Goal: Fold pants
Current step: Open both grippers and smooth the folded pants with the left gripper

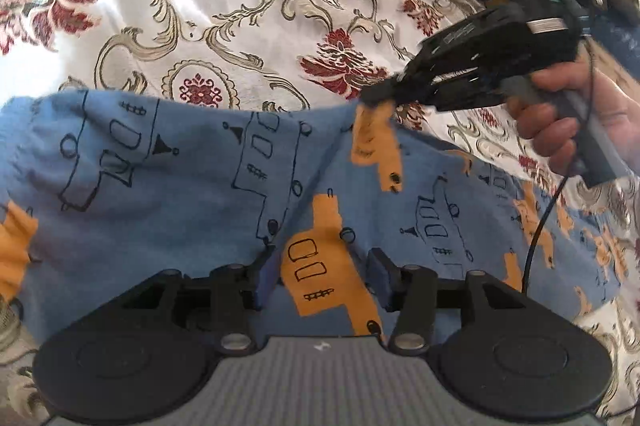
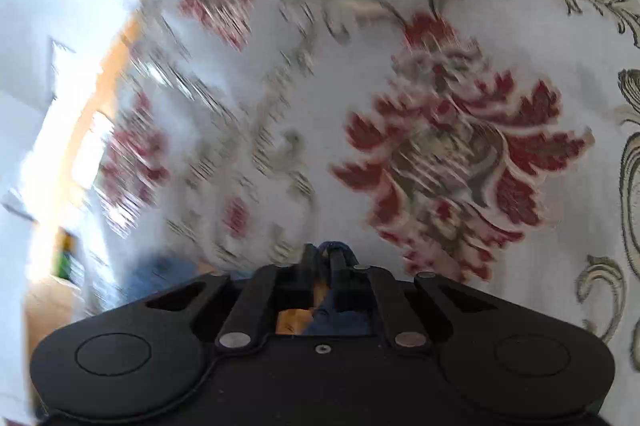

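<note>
The pants (image 1: 168, 178) lie crosswise on the bedspread (image 1: 224, 6). Right gripper (image 1: 374, 97) pinches their edge; left gripper (image 1: 322, 278) is spread, ungripped.

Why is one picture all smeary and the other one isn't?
Right wrist view: the flowery bedspread is streaked by motion blur, bright glare washing out the left side. Left wrist view: the blue pants look mostly sharp, though the fisheye bends the edges.

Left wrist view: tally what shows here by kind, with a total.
Pants, blue with orange patches: 1
Floral bedspread: 1
Grippers: 2, left gripper open, right gripper pinching the pants' edge
Hand: 1
Total: 5
</note>
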Motion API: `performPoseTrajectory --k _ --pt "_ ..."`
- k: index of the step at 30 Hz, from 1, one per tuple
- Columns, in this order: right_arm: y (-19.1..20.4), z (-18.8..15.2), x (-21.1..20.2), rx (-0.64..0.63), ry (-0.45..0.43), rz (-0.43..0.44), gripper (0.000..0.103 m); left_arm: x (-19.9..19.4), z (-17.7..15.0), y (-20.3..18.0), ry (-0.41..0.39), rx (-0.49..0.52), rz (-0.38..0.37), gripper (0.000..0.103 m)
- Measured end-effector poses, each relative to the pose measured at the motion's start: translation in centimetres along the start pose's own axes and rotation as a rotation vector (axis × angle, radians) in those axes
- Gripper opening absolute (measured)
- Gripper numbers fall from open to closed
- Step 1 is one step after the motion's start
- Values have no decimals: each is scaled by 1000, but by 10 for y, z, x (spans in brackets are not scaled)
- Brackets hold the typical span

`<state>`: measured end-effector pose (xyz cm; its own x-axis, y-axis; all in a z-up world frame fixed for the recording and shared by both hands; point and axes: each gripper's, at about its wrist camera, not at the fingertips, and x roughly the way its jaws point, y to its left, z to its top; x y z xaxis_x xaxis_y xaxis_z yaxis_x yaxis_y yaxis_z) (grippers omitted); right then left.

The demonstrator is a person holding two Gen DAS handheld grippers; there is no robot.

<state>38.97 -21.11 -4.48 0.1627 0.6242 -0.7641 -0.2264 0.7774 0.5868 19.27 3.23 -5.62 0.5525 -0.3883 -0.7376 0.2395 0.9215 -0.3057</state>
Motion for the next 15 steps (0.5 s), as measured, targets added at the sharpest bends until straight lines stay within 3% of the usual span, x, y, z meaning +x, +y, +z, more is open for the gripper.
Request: performPoseTrajectory --k 2,3,4,8,12,15 --pt "-1 0 -10 -76 -30 -69 45 -5 1 0 8 12 14 65" --pt "-1 -1 -23 -111 -70 -93 46 -7 1 1 6 17 22 68" --pt "1 -2 -36 -147 -103 -110 46 -10 1 3 1 24 40 74" --pt "26 -31 -56 -400 -96 -186 45 -22 1 17 -9 16 89 74" --pt "42 -77 -18 -672 -19 -353 37 -28 3 29 -17 -16 106 74" --pt "44 -101 0 -910 -100 -572 37 -32 1 36 -18 -19 119 74"
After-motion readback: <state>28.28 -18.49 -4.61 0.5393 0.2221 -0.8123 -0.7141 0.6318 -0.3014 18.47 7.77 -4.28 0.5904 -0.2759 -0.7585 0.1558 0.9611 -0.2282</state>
